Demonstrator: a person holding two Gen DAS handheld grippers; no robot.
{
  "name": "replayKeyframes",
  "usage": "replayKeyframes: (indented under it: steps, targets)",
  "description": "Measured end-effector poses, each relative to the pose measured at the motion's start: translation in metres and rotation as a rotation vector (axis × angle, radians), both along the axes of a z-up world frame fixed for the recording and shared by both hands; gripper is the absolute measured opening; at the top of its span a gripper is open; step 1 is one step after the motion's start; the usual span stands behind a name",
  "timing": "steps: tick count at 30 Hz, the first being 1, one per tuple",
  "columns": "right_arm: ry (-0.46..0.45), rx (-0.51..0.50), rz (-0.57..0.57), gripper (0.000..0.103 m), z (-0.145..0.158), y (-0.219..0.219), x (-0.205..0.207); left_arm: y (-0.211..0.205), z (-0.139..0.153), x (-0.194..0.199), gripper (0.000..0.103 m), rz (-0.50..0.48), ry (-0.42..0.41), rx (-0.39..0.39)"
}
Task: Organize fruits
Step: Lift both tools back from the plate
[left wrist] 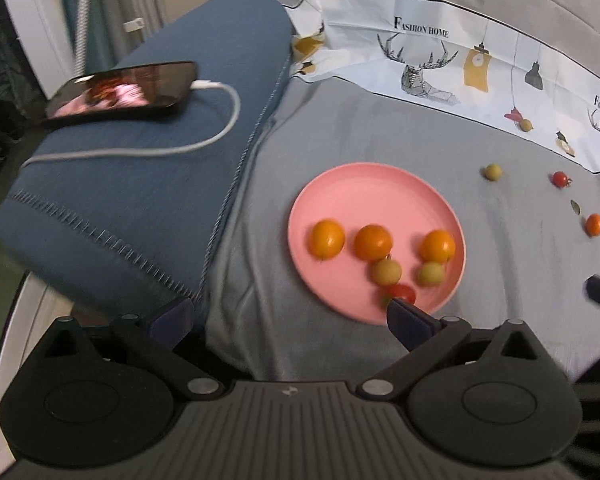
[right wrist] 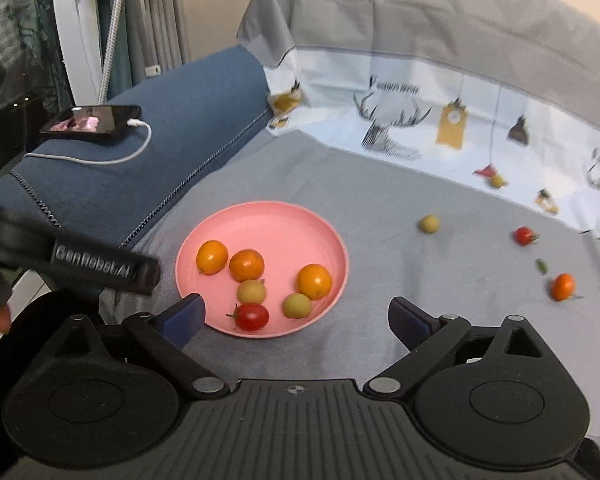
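Observation:
A pink plate (left wrist: 360, 188) (right wrist: 268, 224) lies on the grey cloth. It holds three orange fruits, two yellow-green ones and one red tomato (right wrist: 252, 317) (left wrist: 402, 292). Loose on the cloth to the right lie a yellow-green fruit (left wrist: 492, 171) (right wrist: 428, 223), a red tomato (left wrist: 560, 179) (right wrist: 524, 235) and an orange fruit (left wrist: 594, 224) (right wrist: 563, 286). My left gripper (left wrist: 288, 316) is open and empty, just short of the plate's near edge. My right gripper (right wrist: 296, 314) is open and empty, near the plate's near right edge.
A folded blue blanket (left wrist: 148, 168) (right wrist: 188, 128) lies left of the plate with a phone (left wrist: 124, 88) (right wrist: 94, 122) and its white charging cable on it. A printed white cloth (left wrist: 460, 60) rises behind. A small green leaf (right wrist: 542, 266) lies by the loose orange fruit.

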State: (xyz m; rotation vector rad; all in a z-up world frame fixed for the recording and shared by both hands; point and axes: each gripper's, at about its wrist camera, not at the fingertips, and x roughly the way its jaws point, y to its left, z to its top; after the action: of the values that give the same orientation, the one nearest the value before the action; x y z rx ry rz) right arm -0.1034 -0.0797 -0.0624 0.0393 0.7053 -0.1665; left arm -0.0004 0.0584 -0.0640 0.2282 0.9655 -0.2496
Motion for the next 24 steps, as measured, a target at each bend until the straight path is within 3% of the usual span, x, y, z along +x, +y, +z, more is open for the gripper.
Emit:
replayKeyframes:
  steps: [11, 24]
  targets:
    - [-0.134, -0.048, -0.020, 0.100, 0.038, 0.016, -0.064, 0.018, 0.025, -0.056, 0.103, 0.010, -0.070, -0.021]
    - [-0.212, -0.065, -0.008, 0.100, 0.055, 0.030, -0.103, 0.022, 0.048, -0.093, 0.103, -0.006, -0.139, -0.041]
